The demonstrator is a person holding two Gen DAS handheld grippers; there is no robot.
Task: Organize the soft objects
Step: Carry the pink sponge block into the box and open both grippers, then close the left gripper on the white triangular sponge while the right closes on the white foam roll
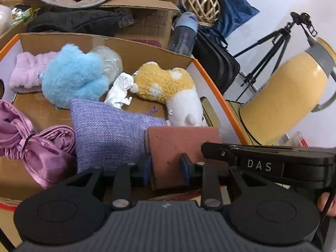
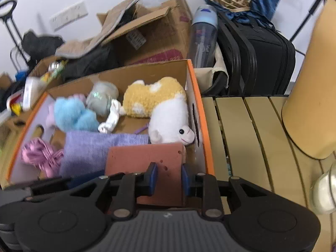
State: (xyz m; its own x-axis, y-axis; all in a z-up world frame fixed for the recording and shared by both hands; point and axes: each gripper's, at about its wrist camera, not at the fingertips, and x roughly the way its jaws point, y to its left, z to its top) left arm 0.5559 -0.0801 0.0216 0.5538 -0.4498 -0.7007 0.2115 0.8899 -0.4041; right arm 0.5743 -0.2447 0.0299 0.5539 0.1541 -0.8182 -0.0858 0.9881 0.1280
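Note:
An orange-rimmed cardboard box [image 1: 212, 84] [image 2: 198, 109] holds soft things: a blue plush [image 1: 73, 73] [image 2: 71, 113], a yellow-and-white plush animal [image 1: 168, 88] [image 2: 161, 109], a lilac woven pouch [image 1: 105, 134] [image 2: 90, 149], pink satin cloth [image 1: 37, 145] [image 2: 40, 155], a pink fuzzy cloth [image 1: 27, 71] and a white crumpled piece [image 1: 120, 91] [image 2: 110, 119]. A reddish-brown sponge block [image 1: 180, 147] [image 2: 145, 159] stands at the box's near right corner. My left gripper [image 1: 167, 171] and my right gripper [image 2: 169, 177] both have their blue pads against this block.
Behind the box stand an open cardboard carton [image 1: 142, 14] [image 2: 151, 35], a blue-capped bottle [image 1: 184, 33] [image 2: 204, 35], a black bag [image 1: 218, 61] [image 2: 262, 58] and a wicker ball [image 1: 200, 2]. A yellow cylinder [image 1: 287, 96] [image 2: 315, 84] stands on the slatted table [image 2: 241, 138] at right. A tripod [image 1: 273, 48] stands behind.

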